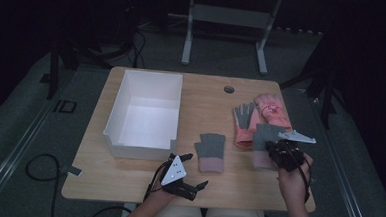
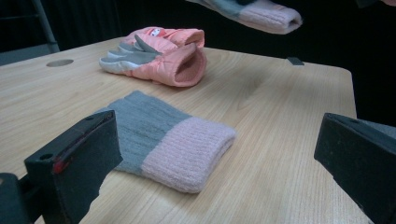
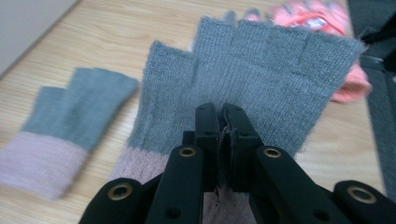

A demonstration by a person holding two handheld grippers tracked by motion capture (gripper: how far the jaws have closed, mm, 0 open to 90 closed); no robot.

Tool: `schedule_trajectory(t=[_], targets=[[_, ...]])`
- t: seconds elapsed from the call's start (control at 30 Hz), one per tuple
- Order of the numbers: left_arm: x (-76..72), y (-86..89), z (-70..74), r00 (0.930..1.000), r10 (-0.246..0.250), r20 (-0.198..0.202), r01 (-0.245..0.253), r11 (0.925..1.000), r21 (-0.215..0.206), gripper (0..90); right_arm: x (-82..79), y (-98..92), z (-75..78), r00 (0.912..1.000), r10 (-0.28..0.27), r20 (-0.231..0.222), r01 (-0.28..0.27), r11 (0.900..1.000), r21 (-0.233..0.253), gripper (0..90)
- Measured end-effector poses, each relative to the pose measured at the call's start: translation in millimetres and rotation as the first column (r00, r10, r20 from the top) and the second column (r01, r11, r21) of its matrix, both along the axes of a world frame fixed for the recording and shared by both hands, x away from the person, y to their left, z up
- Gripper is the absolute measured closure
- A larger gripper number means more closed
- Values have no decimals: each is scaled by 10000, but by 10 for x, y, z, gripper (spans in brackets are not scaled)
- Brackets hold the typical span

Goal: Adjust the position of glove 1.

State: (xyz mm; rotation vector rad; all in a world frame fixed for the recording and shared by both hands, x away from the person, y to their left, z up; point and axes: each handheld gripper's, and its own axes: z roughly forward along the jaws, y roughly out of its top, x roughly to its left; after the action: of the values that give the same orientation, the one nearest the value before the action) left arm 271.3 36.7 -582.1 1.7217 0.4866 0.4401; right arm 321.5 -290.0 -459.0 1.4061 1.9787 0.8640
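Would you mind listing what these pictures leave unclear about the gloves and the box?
- Held grey glove: its pink cuff sits behind the right hand-held gripper in the right gripper view.
- Orange gloves: high view too dim for the printed patch.
- White box: near wall hides its front floor.

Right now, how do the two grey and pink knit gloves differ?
The held glove is pinched in the shut right hand-held gripper and lifted; the other glove lies flat and free on the table, before the open left hand-held gripper. Both are fingerless, with grey bodies and pink cuffs.
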Motion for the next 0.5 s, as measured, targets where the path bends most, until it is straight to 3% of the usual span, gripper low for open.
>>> schedule_trajectory(t=[0.3, 0.5], targets=[[-16, 12, 6, 10000, -43, 33, 43, 9999, -96, 0, 99, 528, 44, 9960, 890, 72, -891, 9958, 189, 854], [-31, 7, 11, 10000, -31, 61, 32, 9999, -105, 0, 151, 878, -8, 9906, 1368, -73, -1364, 9898, 417, 854]])
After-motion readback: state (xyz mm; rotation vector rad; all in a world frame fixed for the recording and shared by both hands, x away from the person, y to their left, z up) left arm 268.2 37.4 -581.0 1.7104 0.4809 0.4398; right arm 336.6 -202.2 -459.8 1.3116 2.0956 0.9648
